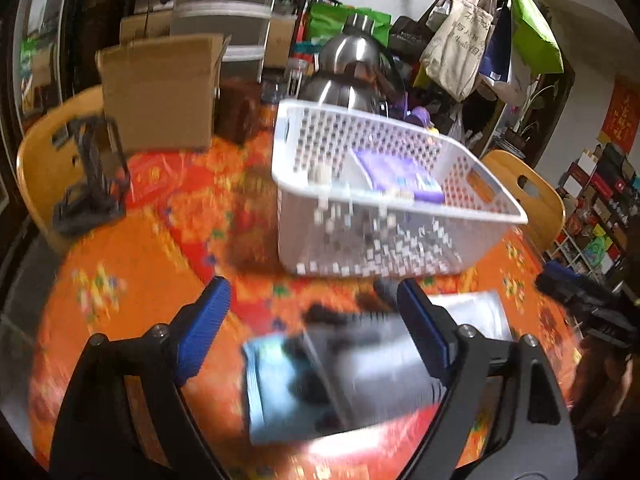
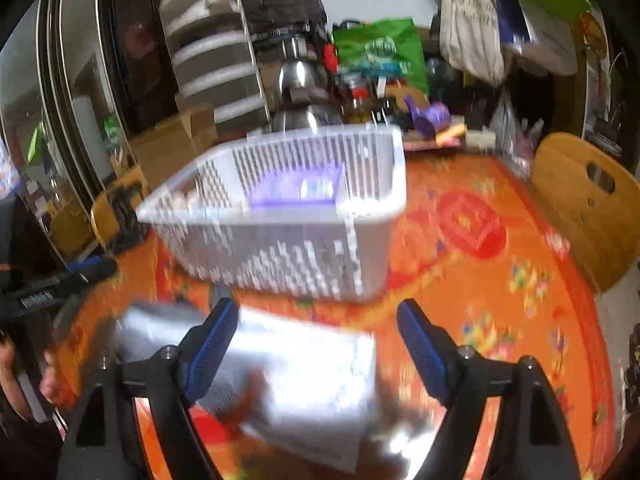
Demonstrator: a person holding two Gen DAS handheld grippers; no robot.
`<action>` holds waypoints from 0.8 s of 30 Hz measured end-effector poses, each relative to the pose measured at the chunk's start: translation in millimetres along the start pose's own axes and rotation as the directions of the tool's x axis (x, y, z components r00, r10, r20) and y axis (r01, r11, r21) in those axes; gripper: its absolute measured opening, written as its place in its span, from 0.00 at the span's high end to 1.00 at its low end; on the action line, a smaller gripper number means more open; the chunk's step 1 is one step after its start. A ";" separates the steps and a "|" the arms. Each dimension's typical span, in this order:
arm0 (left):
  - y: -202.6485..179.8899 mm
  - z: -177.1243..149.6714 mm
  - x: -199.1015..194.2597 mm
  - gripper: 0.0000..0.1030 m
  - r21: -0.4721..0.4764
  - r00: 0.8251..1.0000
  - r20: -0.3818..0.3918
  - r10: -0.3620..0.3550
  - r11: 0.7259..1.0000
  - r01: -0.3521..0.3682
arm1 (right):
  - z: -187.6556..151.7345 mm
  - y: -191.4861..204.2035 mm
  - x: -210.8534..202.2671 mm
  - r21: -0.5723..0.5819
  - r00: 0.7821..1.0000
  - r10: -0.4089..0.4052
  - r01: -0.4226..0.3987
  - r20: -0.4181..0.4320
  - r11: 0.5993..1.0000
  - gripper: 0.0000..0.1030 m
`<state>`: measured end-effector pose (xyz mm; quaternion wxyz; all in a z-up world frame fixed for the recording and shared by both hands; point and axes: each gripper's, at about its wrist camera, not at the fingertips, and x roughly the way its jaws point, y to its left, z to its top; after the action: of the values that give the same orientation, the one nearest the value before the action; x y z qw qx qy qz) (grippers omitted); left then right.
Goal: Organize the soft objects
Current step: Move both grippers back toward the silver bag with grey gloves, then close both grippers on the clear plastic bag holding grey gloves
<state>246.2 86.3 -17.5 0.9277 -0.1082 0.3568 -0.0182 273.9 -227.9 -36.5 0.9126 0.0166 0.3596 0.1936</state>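
Covering the round table is an orange and red patterned tablecloth (image 1: 132,264), and on it stands a white perforated plastic basket (image 1: 360,240) with a flat purple packet (image 1: 394,174) lying inside. Nearer the cameras, in front of the basket, lie blurred flat plastic-wrapped packets (image 2: 304,376), perhaps silvery, with a dark one (image 1: 340,376) beside them. The left gripper (image 1: 314,330) and the right gripper (image 2: 318,346) both hang above these packets with blue-padded fingers spread wide, grasping nothing.
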 end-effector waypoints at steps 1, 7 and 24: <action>1.0 -9.8 -0.9 0.19 -0.008 1.000 -0.010 -0.005 1.000 0.005 | -10.9 -0.1 4.6 -0.011 1.000 -0.015 0.015 -0.015 1.000 0.21; -3.4 -49.1 -0.5 0.19 -0.019 1.000 -0.018 -0.021 1.000 0.021 | -31.6 -0.6 16.8 -0.022 0.999 0.001 -0.002 -0.037 1.000 0.27; -13.2 -50.3 31.2 0.19 0.000 0.995 -0.085 -0.050 0.999 0.050 | -39.3 -11.7 66.8 0.012 0.986 0.068 -0.067 -0.153 0.998 0.40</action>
<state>236.5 60.5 -71.5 0.9110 -0.1153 0.3932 -0.0466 296.4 -218.6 -111.1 0.8752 0.0168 0.4284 0.2240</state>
